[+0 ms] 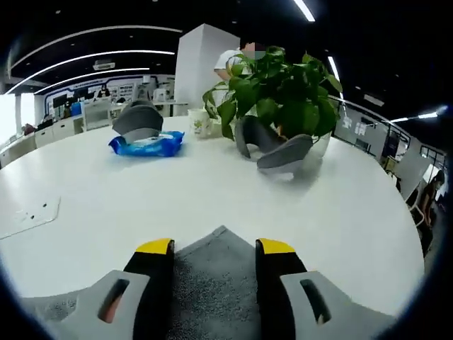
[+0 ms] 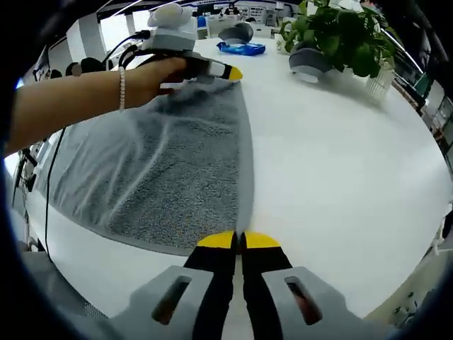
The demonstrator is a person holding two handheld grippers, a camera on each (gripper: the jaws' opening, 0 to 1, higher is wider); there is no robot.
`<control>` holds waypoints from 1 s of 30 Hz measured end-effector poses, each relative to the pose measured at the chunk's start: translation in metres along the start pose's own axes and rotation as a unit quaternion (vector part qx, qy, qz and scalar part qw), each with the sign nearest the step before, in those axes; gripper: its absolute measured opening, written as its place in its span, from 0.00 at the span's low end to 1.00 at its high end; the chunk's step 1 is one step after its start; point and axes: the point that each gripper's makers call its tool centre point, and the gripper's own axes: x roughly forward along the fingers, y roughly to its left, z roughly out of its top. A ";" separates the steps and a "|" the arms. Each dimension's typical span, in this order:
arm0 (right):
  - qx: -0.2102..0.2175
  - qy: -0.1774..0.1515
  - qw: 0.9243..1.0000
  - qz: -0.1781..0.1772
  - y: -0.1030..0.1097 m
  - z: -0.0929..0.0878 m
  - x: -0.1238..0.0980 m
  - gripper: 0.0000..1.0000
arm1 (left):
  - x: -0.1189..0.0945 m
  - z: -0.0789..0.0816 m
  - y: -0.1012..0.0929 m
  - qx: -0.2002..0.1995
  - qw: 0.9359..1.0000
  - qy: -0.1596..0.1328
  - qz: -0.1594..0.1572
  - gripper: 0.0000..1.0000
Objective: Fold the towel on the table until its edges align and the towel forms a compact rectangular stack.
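A grey towel [image 2: 170, 163] lies spread flat on the white table [image 2: 340, 156]. In the right gripper view, my right gripper [image 2: 239, 241] is shut on the towel's near corner, where its long right edge ends. At the far end of that edge, a hand [image 2: 152, 78] holds my left gripper [image 2: 230, 72] over the far corner. In the left gripper view, the left gripper [image 1: 216, 246] stands open, its yellow-tipped jaws well apart, and the pointed corner of the towel [image 1: 212, 283] lies between them.
A leafy potted plant [image 1: 276, 92] stands on the far side of the table, with a grey curved object [image 1: 272, 145] in front and a person behind. A blue packet [image 1: 146, 145] lies left of it under another grey object [image 1: 138, 120]. The table's rounded edge [image 2: 396, 262] runs close by on the right.
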 end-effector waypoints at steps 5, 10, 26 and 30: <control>-0.003 -0.002 1.000 -0.001 0.000 0.000 0.000 0.00 | 0.002 0.002 0.003 0.033 0.999 -0.009 0.006 0.43; -0.007 -0.002 1.000 -0.002 0.000 0.000 0.000 0.00 | 0.006 0.002 -0.006 0.063 0.998 -0.028 -0.011 0.31; 0.018 0.007 1.000 0.004 -0.002 0.000 0.000 0.00 | 0.001 0.001 -0.017 0.122 0.992 -0.007 -0.027 0.03; 0.009 -0.007 1.000 0.005 0.000 0.011 -0.006 0.00 | -0.011 0.007 -0.018 0.124 0.992 -0.006 -0.023 0.03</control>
